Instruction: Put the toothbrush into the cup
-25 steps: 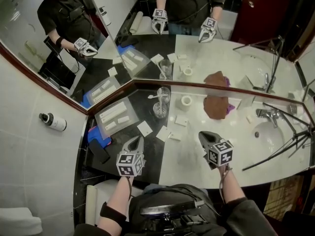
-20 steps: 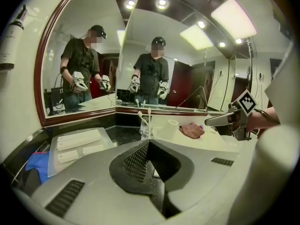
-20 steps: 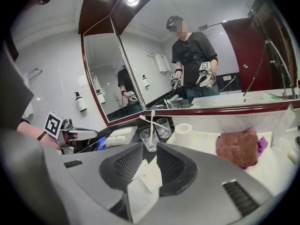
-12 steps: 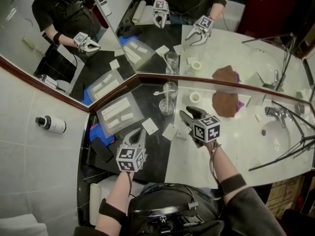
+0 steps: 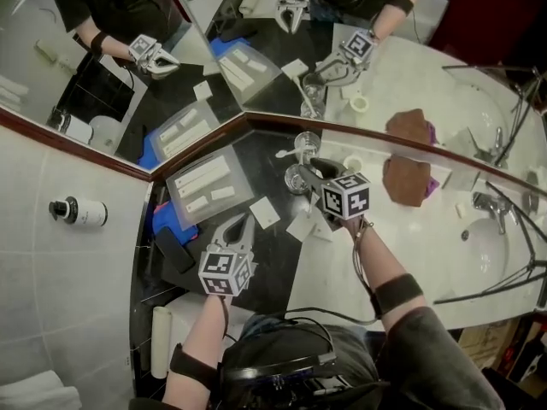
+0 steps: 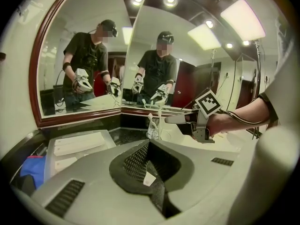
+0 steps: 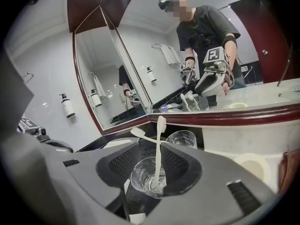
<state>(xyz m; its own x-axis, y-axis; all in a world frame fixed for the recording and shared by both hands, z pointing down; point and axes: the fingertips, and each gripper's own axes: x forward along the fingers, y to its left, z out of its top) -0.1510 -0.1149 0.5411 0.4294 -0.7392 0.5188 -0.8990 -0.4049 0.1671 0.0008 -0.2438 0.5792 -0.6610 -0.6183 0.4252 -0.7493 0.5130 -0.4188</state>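
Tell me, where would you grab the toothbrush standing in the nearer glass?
Pinch the toothbrush by its handle above the glass rim, below the bristles, coming from the front. It stands nearly upright with its foot inside the glass, and a second glass sits close behind.

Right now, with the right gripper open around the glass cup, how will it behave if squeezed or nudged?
The glass cup looks clear and smooth-walled, so probably slippery and breakable: squeeze gently. The toothbrush stands tall above its rim, leaning, so a nudge may tip the cup. It may slide on the glossy counter.
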